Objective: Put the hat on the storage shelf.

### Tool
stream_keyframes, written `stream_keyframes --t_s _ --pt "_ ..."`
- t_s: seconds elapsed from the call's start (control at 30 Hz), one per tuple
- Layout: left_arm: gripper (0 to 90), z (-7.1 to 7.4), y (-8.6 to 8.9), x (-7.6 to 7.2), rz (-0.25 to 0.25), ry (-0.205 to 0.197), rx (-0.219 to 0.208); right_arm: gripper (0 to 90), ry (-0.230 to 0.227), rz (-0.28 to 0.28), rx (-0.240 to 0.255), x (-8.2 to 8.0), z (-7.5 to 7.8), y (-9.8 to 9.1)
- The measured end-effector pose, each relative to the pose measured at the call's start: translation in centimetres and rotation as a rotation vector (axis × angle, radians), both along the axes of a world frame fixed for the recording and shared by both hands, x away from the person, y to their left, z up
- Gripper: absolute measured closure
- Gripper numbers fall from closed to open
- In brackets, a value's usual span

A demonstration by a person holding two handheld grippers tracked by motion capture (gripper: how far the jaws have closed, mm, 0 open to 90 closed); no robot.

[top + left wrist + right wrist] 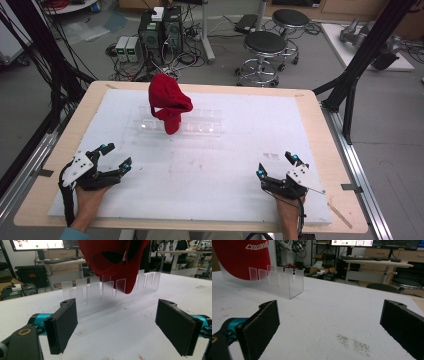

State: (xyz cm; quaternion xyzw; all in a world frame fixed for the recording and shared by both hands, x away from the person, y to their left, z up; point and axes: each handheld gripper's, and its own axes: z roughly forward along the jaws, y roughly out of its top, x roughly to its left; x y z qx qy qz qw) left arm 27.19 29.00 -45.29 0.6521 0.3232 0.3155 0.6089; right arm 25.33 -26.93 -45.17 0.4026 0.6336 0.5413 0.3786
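High view: red cap (169,102) hung on the clear slotted rack (200,122) at the far middle of the white worktop (210,170), toward the rack's left end. Left gripper (116,156) and right gripper (276,166) parked at the near corners, well apart from cap and rack, fingers spread on both, nothing pinched. Judged from this: either cap already placed and hands drawn clear, or pick not yet begun; cannot tell which.

Left gripper view: fingers (63,325) wide apart, bare worktop between. Rack (110,293) straight ahead, cap (113,261) draped over its upright tabs, hollow underside facing the camera. Other slots hold nothing.

Right gripper view: fingers (260,328) spread, nothing gripped. Rack (287,282) far left, cap (244,257) behind its tabs, white lettering showing. Near end slots vacant.
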Motion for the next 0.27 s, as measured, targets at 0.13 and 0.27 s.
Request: stream_keyframes --t_s 0.13,0.27 --pt "18.1 -0.01 -0.03 0.03 0.002 0.001 -0.002 1.3 0.000 0.005 -0.004 -0.05 -0.02 0.04" --pt "18.0 -0.01 0.05 0.03 -0.001 0.001 -0.004 1.3 -0.007 0.000 -0.014 -0.07 -0.03 0.13"
